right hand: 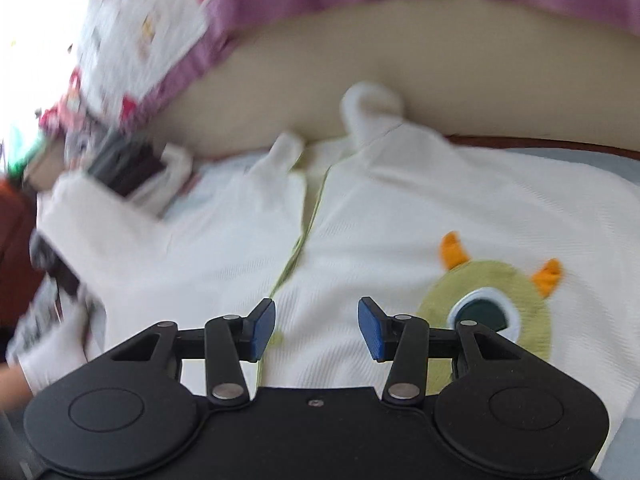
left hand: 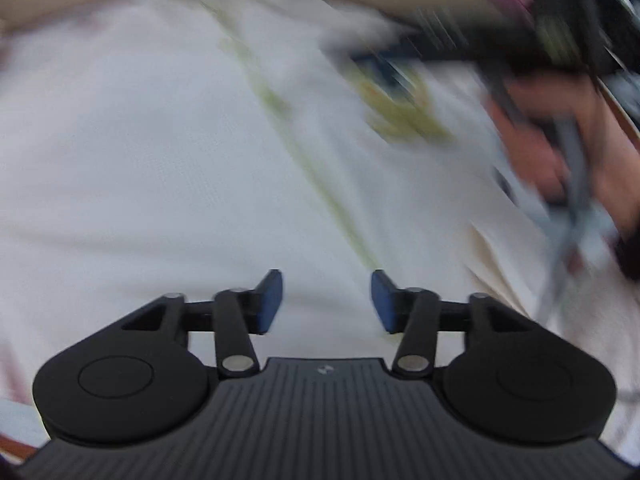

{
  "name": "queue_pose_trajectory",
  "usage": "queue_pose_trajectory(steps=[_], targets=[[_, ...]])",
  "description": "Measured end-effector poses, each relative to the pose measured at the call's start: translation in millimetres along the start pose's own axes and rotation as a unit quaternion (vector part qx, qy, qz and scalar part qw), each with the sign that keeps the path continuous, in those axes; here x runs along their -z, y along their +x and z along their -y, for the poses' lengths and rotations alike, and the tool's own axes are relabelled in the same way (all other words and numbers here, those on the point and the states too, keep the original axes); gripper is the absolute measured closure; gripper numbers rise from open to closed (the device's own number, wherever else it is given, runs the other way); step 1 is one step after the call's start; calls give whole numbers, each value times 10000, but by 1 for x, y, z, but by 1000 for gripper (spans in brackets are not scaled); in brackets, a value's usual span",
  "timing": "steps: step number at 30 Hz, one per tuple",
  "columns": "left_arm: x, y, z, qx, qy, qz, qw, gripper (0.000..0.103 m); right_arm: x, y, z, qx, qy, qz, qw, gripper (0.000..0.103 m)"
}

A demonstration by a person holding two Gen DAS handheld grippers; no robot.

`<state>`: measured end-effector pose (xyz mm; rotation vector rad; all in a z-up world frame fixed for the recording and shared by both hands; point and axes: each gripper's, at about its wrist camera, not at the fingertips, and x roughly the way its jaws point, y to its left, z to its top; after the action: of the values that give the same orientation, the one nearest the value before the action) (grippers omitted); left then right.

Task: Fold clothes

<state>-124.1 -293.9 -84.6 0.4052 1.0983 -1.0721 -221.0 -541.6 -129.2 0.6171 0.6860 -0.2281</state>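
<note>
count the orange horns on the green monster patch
2 on the green monster patch in the right wrist view: left horn above its head, right horn at upper right. None seems hidden.

Bright, soft daylight; heavy motion blur on my left feed.

On my left camera the garment [left hand: 160,152] smears into streaks, worst far right, where the hand [left hand: 560,152] is barely readable; only the left gripper [left hand: 326,300] stays crisp. My right camera is sharper near centre: the green patch [right hand: 488,304] and right gripper [right hand: 317,328] read clearly, while the far left blurs. The top-left corner blows out to white glare there. Shadows are faint and soft. Fisheye bending curves both frames' edges, and the white fabric sits close to overexposed.
</note>
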Motion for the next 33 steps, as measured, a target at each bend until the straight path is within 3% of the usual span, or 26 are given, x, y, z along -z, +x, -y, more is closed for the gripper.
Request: queue_pose_trajectory(steps=[2, 3, 5, 7, 8, 12, 16, 20, 21, 22, 23, 24, 25, 26, 28, 31, 33], targets=[[-17, -21, -39, -493, -626, 482, 9957, 48, 3, 5, -6, 3, -117, -81, 9999, 51], [-22, -31, -60, -842, -1008, 743, 9886, 46, 5, 6, -8, -10, -105, -103, 9999, 51], [-27, -51, -101, -1596, -1709, 1236, 9644, 45, 8, 8, -12, 2, -162, -149, 9998, 51], [-30, -71, -136, -2333, -2180, 1651, 9332, 45, 11, 8, -19, 97, -336, -120, 9993, 51], [-32, -80, -151, -2692, -2344, 1833, 9160, 44, 12, 7, -21, 147, -426, -68, 9990, 51], [-41, -99, -196, -3590, -2493, 2258, 8706, 28, 10, 6, -24, 269, -540, 75, 9982, 51], [-51, -91, -242, -3446, -2814, 2352, 8642, 27, 10, 8, -20, 377, -482, 139, 9980, 50], [-56, -84, -277, -3039, -3277, 2695, 8530, 28, 12, 13, -12, 376, -307, 40, 9988, 50], [-56, -84, -281, -2880, -3254, 2845, 8545, 31, 13, 15, -11, 377, -296, 2, 9988, 50], [-59, -83, -281, -2767, -3098, 2952, 8604, 47, 14, 18, -11, 395, -322, -42, 9987, 50], [-63, -81, -281, -2667, -2914, 3045, 8668, 87, 14, 20, -11, 412, -356, -84, 9985, 50], [-69, -78, -276, -2864, -2618, 2980, 8722, 100, 15, 22, -12, 427, -391, -123, 9982, 50], [-75, -74, -270, -3132, -2289, 2870, 8759, 100, 16, 24, -12, 413, -420, -166, 9981, 50], [-79, -71, -263, -3453, -1983, 2852, 8718, 100, 17, 26, -13, 392, -443, -205, 9980, 50], [-84, -65, -259, -4085, -1703, 2854, 8501, 100, 18, 28, -15, 358, -523, -268, 9976, 50], [-86, -53, -277, -4298, -2138, 2811, 8310, 98, 19, 30, -19, 285, -627, -318, 9971, 50], [-94, -39, -271, -4608, -1866, 2578, 8284, 95, 18, 29, -20, 214, -636, -297, 9973, 50]])
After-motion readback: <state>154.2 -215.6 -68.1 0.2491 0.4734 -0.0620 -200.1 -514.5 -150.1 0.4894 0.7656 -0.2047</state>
